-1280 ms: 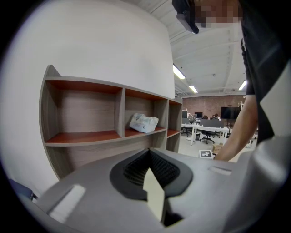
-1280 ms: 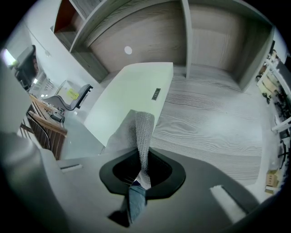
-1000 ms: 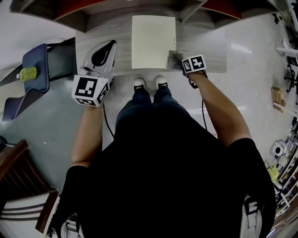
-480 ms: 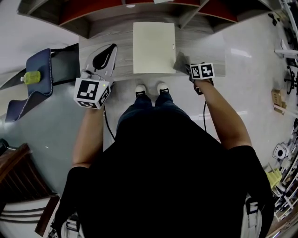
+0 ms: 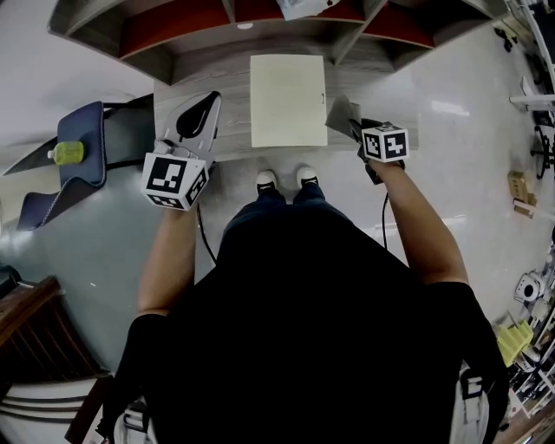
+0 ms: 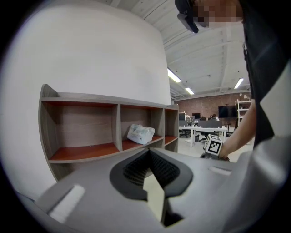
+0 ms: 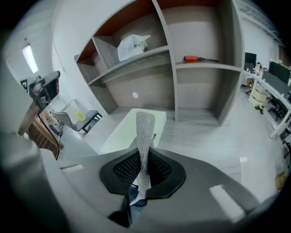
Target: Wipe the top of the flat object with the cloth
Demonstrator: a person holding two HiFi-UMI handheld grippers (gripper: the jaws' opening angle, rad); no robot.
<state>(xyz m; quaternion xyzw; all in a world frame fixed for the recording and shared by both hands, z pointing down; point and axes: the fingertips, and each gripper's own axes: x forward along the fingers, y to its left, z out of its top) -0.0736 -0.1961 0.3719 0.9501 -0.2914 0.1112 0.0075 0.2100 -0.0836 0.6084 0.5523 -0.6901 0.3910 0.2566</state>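
A flat cream-coloured object (image 5: 288,100) lies on the wooden desk (image 5: 381,91); the right gripper view shows the flat object (image 7: 119,132) ahead and a little left. My right gripper (image 5: 355,126) hovers just off its right edge, shut on a grey mesh cloth (image 5: 340,113). The cloth (image 7: 145,132) sticks up from between the jaws of the right gripper (image 7: 143,157). My left gripper (image 5: 211,94) is over the desk's left end, apart from the object. The left gripper (image 6: 148,153) has its jaws together, with nothing held.
An open shelf unit (image 5: 199,22) runs along the back of the desk, with a white bag (image 7: 132,45) and an orange-handled screwdriver (image 7: 200,58) on it. A blue chair (image 5: 74,152) with a yellow-green item (image 5: 68,153) stands to the left. My shoes (image 5: 284,179) are at the desk's front edge.
My right gripper has drawn the cloth to the right, off the flat object's right edge. The left gripper has stayed over the desk's left end.
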